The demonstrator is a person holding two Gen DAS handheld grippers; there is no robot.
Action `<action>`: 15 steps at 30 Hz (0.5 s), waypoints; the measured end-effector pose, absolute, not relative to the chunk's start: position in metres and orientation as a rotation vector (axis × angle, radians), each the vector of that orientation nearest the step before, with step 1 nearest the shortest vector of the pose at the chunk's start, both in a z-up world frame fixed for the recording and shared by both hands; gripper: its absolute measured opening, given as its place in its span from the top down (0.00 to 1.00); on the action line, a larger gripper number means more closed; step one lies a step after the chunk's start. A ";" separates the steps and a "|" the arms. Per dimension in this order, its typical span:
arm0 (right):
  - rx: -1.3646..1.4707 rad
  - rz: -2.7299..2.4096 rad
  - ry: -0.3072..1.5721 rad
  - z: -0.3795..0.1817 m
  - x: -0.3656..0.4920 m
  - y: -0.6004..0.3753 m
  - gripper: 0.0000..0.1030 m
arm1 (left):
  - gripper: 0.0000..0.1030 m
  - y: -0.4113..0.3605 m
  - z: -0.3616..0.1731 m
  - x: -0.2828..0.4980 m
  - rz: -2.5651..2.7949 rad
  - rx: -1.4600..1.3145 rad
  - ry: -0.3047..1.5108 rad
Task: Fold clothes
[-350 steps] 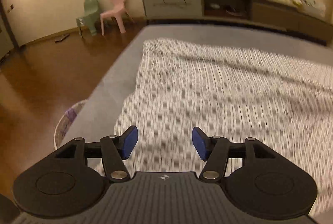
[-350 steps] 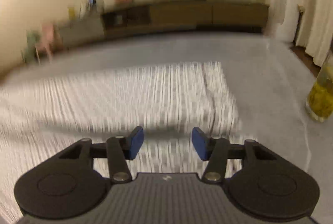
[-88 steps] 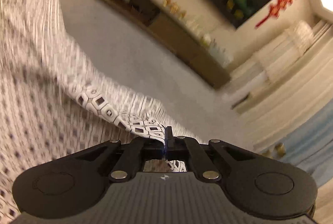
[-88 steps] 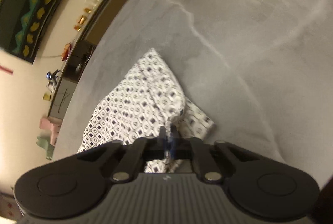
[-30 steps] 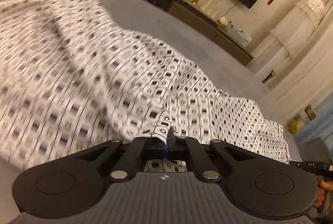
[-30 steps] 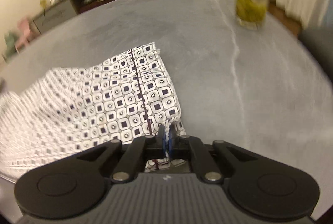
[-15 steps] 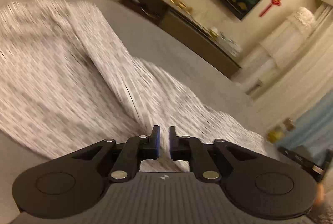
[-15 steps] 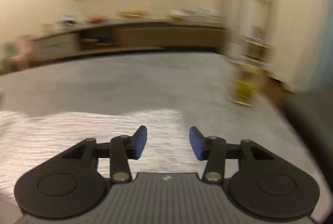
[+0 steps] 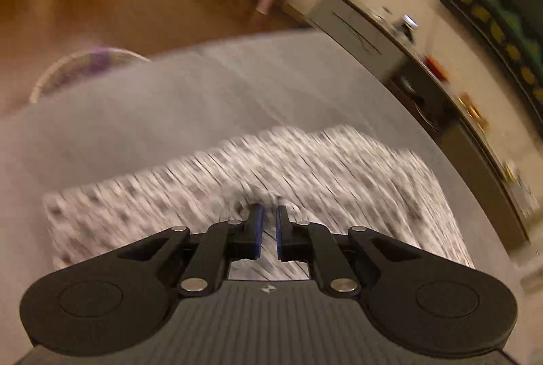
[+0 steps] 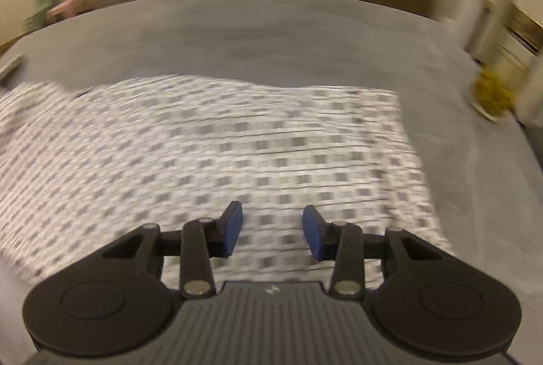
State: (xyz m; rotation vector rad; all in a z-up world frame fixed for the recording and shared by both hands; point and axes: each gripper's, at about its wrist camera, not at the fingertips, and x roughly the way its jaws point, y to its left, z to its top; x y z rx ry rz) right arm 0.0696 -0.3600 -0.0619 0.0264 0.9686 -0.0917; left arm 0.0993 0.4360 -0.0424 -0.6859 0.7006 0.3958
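Clearly the patterned garment [image 10: 237, 144] is light, limp cloth, spread on the grey table [image 10: 271, 36] beneath both tools. Left gripper [image 9: 267, 234] is barely parted, empty; right gripper [image 10: 273, 227] is half-open, closing, empty. Pinch a corner [image 10: 390, 97] ahead-right.

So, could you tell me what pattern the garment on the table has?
White with small dark squares, the garment shows best in the right wrist view.

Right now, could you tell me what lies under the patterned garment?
The garment lies on a grey surface, which shows all around it. Whatever is beneath the cloth itself is covered.
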 end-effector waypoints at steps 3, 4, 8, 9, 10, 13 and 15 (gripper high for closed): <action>0.039 -0.211 0.994 -0.055 0.080 -0.368 0.71 | 0.88 0.425 -0.030 0.094 0.284 -0.659 0.702; 0.015 -0.232 0.955 -0.044 0.081 -0.357 0.74 | 0.85 0.415 -0.023 0.094 0.245 -0.601 0.698; 0.005 0.008 0.825 0.012 0.105 -0.252 0.55 | 0.77 0.384 -0.008 0.095 0.179 -0.457 0.688; -0.004 0.097 0.815 0.020 0.118 -0.216 0.54 | 0.77 0.383 -0.008 0.096 0.162 -0.466 0.691; 0.005 0.194 0.819 0.025 0.134 -0.179 0.52 | 0.77 0.383 -0.008 0.097 0.147 -0.478 0.694; 0.070 0.448 0.846 0.030 0.187 -0.074 0.37 | 0.77 0.383 -0.010 0.094 0.119 -0.500 0.699; 0.112 0.566 0.881 0.022 0.231 -0.019 0.28 | 0.77 0.386 -0.013 0.095 0.112 -0.514 0.707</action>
